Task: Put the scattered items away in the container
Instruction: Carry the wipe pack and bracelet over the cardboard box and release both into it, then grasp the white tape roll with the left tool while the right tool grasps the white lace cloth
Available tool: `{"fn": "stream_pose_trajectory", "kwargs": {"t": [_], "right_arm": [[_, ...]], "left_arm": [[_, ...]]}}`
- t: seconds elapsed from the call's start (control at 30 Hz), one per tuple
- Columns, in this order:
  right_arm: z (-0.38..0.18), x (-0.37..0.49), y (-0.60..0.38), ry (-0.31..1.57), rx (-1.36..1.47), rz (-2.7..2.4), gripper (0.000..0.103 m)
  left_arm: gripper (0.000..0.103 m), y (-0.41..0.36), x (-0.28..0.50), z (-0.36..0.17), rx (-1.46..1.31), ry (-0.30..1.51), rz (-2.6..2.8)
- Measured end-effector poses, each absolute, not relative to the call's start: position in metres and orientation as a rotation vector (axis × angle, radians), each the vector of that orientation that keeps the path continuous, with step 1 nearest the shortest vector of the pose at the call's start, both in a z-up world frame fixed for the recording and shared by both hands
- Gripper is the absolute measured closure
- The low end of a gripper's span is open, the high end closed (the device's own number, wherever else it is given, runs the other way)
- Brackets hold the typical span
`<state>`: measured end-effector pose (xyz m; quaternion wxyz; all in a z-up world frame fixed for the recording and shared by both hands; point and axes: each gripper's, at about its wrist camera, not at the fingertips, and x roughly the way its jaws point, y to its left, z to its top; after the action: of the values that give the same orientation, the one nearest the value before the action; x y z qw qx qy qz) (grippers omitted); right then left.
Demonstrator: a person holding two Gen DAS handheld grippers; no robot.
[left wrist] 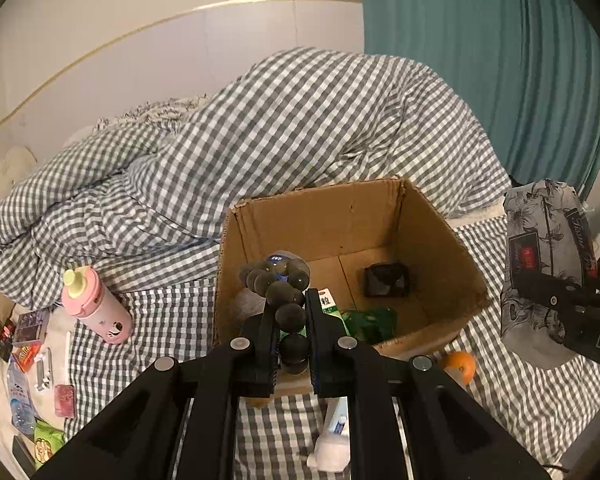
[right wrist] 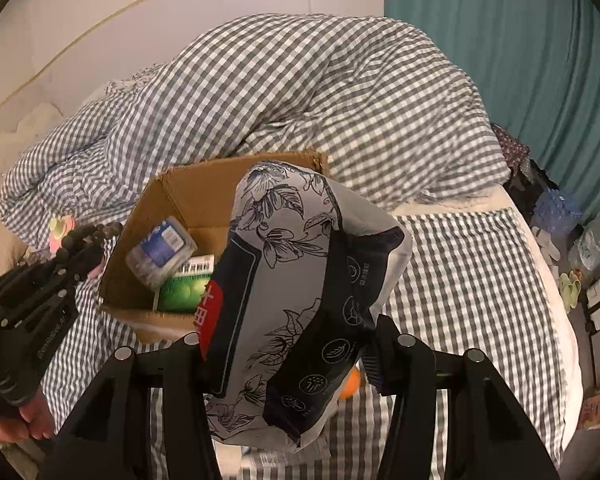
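Left claw: clamped narrow on a flexible black ball-jointed tripod, held over the near left edge of the cardboard box. Right claw: jaws part-spread, gripping a floral grey tissue pack just right of the box. Inside the box: a water bottle and a green carton. Box rests on a gingham-sheeted bed; pink bottle left, orange near right. Rumpled duvet behind; teal curtain far right.
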<state>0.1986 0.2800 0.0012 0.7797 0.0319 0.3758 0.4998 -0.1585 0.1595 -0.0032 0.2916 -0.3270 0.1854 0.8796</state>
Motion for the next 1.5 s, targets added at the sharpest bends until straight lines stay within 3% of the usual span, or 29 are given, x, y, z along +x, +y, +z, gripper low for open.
{"fn": "stream_pose_trajectory", "kwargs": {"t": [0.1,0.17,0.2,0.23,0.47,0.67,1.07,1.3,1.5], "right_arm": [[0.005,0.210,0.298,0.796,0.113,1.107,0.046],[0.008,0.216,0.306,0.753,0.168,1.143,0.000],[0.008,0.220,0.306,0.743,0.188,1.067,0.000],[0.008,0.222,0.304,0.736,0.197,1.033,0.000],[-0.001,0.224,0.289,0.779,0.207,1.060,0.000],[0.007,0.209,0.260,0.704,0.249,0.952,0.000],[0.025,0.133,0.174,0.611,0.245,0.882,0.000],[-0.022,0.107,0.156,0.675,0.235,0.849,0.000],[-0.083,0.100,0.172,0.714,0.403,0.613,0.000]], "left_arm": [[0.092,0.169,-0.168,-0.003,-0.885,0.466,2.350],[0.086,0.178,-0.172,-0.004,-0.881,0.455,2.345],[0.057,0.183,-0.173,-0.004,-0.880,0.464,2.360],[0.002,0.188,-0.174,-0.005,-0.884,0.494,2.398],[0.000,0.193,-0.175,-0.021,-0.873,0.556,2.424],[0.000,0.187,-0.165,-0.019,-0.863,0.544,2.411],[0.000,0.131,-0.097,0.026,-0.787,0.489,2.414],[0.000,0.090,-0.064,0.008,-0.823,0.493,2.395],[0.000,0.069,-0.048,-0.056,-0.899,0.506,2.363]]}}
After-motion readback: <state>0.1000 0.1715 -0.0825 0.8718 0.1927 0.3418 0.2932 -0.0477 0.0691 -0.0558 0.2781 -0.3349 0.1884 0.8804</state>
